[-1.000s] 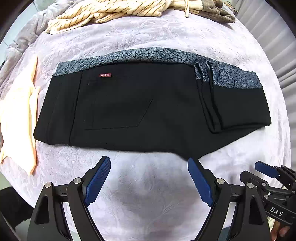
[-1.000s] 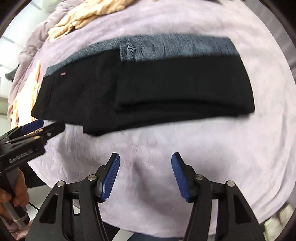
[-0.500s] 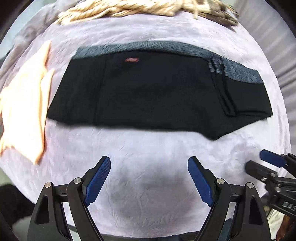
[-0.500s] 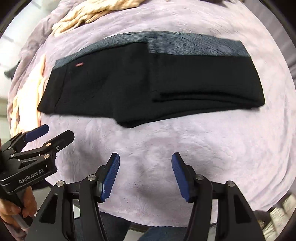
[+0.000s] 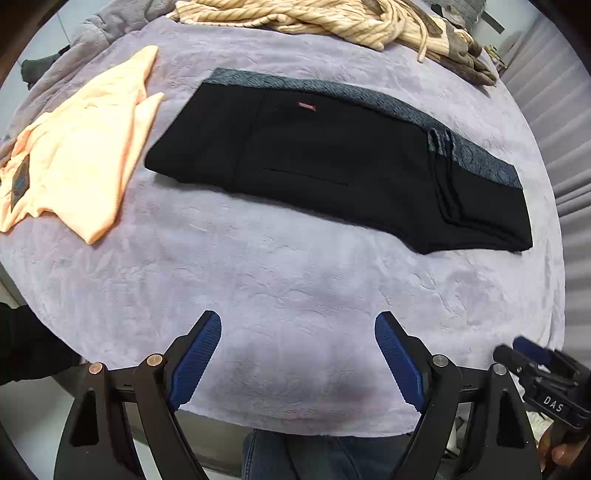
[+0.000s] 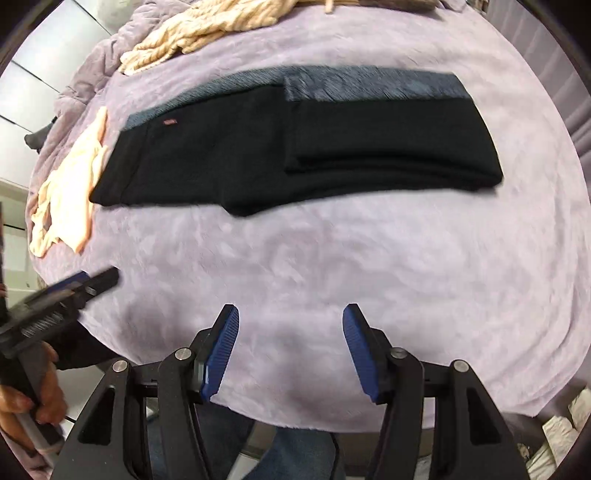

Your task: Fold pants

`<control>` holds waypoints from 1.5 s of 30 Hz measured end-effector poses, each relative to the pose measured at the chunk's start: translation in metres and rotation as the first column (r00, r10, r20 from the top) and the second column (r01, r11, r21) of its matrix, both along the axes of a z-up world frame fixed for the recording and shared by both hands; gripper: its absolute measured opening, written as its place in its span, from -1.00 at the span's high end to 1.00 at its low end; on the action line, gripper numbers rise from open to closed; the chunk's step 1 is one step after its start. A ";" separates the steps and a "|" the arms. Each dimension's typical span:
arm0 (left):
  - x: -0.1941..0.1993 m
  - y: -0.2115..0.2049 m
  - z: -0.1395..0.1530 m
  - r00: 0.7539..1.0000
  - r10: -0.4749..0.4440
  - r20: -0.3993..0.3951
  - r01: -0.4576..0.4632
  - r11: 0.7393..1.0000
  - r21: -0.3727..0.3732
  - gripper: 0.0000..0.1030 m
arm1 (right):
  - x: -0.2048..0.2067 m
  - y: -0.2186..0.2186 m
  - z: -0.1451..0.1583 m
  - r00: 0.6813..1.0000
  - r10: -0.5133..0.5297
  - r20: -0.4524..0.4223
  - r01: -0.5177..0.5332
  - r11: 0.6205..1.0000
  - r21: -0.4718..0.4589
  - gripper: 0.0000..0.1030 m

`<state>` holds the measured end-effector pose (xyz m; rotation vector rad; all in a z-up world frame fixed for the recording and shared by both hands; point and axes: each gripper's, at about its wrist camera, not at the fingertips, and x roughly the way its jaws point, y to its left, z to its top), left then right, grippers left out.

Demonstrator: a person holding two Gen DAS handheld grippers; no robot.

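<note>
The black pants (image 5: 332,162) lie flat across the far half of a lavender bed cover (image 5: 295,280), folded over at their right end, the grey patterned waistband (image 6: 369,86) along the far edge. A peach shirt (image 5: 81,147) lies just beside their left end, and striped cream clothing (image 5: 314,14), perhaps a sweater, is heaped behind. The left gripper (image 5: 297,356) and right gripper (image 6: 291,349) both hover spread apart near the cover's front edge, holding nothing.

Lighting was bright, even, diffuse; soft shadow lay on blanket (image 5: 295,280) near frame bottom. Right wrist view showed motion blur; left was sharper. Fisheye bent edges, dark vignette corners.
</note>
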<state>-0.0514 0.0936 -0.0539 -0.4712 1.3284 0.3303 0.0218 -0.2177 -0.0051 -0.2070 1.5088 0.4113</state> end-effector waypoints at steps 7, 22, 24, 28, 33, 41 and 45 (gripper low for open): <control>0.013 0.062 -0.007 0.991 0.124 0.043 -0.122 0.991 -0.061 -0.68 | 0.009 -0.022 0.004 0.995 -0.096 0.011 0.097 0.995 -0.028 -0.22; 0.056 0.160 -0.087 0.992 0.125 -0.022 -0.125 0.924 -0.361 -0.68 | 0.065 0.172 0.009 0.999 0.036 0.025 -0.036 0.999 0.026 -0.22; 0.059 0.165 -0.089 0.988 0.156 0.000 -0.143 0.905 -0.400 -0.68 | 0.062 0.182 0.004 0.999 0.047 0.006 -0.048 0.999 0.016 -0.22; 0.064 0.170 -0.099 0.976 0.217 -0.003 -0.197 0.881 -0.430 -0.68 | 0.058 0.179 -0.010 0.999 0.014 -0.051 -0.014 1.000 -0.003 -0.22; 0.071 0.164 -0.104 0.963 0.266 0.034 -0.227 0.877 -0.424 -0.76 | 0.062 0.160 -0.021 0.996 0.011 -0.094 -0.014 0.999 -0.035 -0.22; 0.071 0.148 -0.058 0.910 0.346 0.229 -0.243 0.892 -0.380 -0.76 | 0.087 0.145 -0.017 0.989 0.121 -0.090 -0.124 0.992 -0.033 -0.22; 0.078 0.148 -0.103 0.925 0.377 0.050 -0.343 0.885 -0.314 -0.62 | 0.103 0.143 -0.022 0.984 0.148 -0.099 -0.153 0.987 -0.041 -0.22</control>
